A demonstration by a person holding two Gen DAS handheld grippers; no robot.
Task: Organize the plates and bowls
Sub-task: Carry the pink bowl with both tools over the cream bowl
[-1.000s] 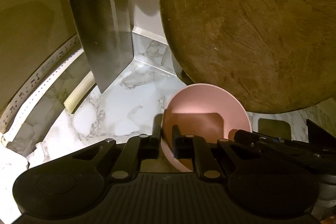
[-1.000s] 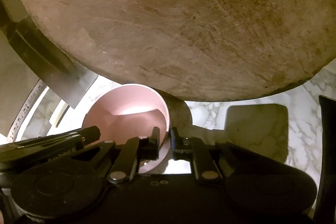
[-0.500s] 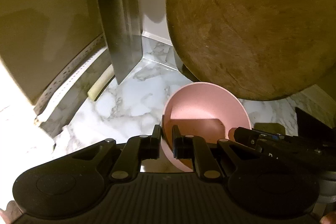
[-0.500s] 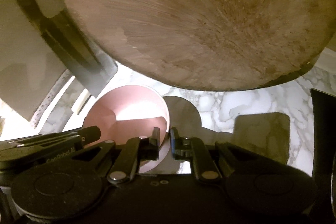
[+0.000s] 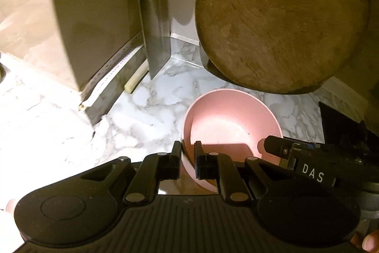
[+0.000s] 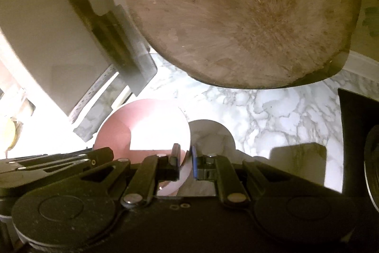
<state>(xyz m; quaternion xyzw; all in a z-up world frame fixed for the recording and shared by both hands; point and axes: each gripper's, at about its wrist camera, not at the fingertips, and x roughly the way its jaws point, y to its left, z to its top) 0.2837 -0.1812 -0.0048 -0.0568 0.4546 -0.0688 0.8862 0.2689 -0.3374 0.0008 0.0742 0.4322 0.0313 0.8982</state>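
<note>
A pink bowl (image 5: 227,125) is held over the marble counter. My left gripper (image 5: 187,153) is shut on the bowl's left rim, one finger outside and one inside. My right gripper (image 6: 184,157) is shut on the bowl's right rim (image 6: 146,127). The right gripper's body also shows at the right in the left wrist view (image 5: 308,163), and the left gripper's body at the left in the right wrist view (image 6: 54,163). Whether the bowl touches the counter I cannot tell.
A big round wooden chopping board (image 5: 279,16) leans against the wall behind the bowl. A cleaver (image 5: 156,25) hangs blade down to its left, beside a beige appliance (image 5: 90,11). The marble counter (image 5: 146,110) lies below. A dark object (image 6: 355,134) stands at the right.
Both grippers have drawn back with the pink bowl, away from the chopping board and cleaver, which now look smaller and farther. The grips have not changed.
</note>
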